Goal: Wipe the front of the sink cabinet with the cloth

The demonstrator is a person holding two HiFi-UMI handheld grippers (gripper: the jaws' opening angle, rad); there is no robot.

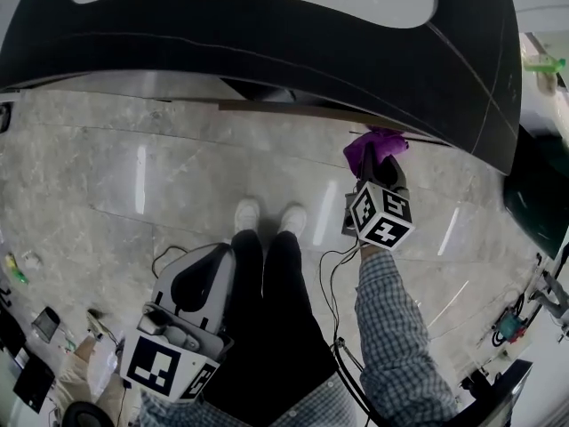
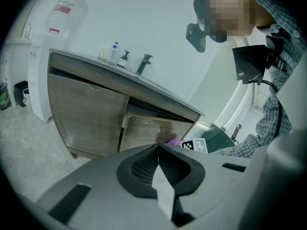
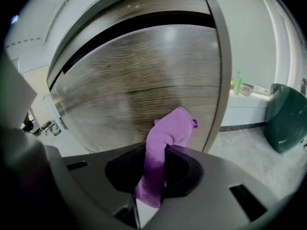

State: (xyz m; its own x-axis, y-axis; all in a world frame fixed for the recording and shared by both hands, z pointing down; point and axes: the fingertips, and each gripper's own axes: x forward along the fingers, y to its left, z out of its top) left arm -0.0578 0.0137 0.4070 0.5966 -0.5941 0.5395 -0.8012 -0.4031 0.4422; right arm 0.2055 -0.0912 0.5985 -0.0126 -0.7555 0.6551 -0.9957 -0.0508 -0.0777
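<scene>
A purple cloth [image 3: 165,140] is pinched in my right gripper [image 3: 154,178], which is shut on it. The cloth's free end bunches close against the wood-grain cabinet front [image 3: 144,80], near the panel's right edge. In the head view the same cloth [image 1: 373,146] pokes out beyond the right gripper [image 1: 380,185] just under the dark countertop [image 1: 267,43]. My left gripper [image 2: 160,174] is shut and empty, held low by the person's left leg [image 1: 182,327]. From the left gripper view the sink cabinet [image 2: 96,114] stands ahead, with the cloth [image 2: 173,141] small at its right door.
A faucet [image 2: 143,63] and pump bottles [image 2: 115,51] stand on the counter. A dark green bin [image 3: 285,114] sits on the floor to the cabinet's right. Cables [image 1: 338,265] trail across the marble floor by the person's shoes [image 1: 267,216]. Small clutter lies at the left [image 1: 36,327].
</scene>
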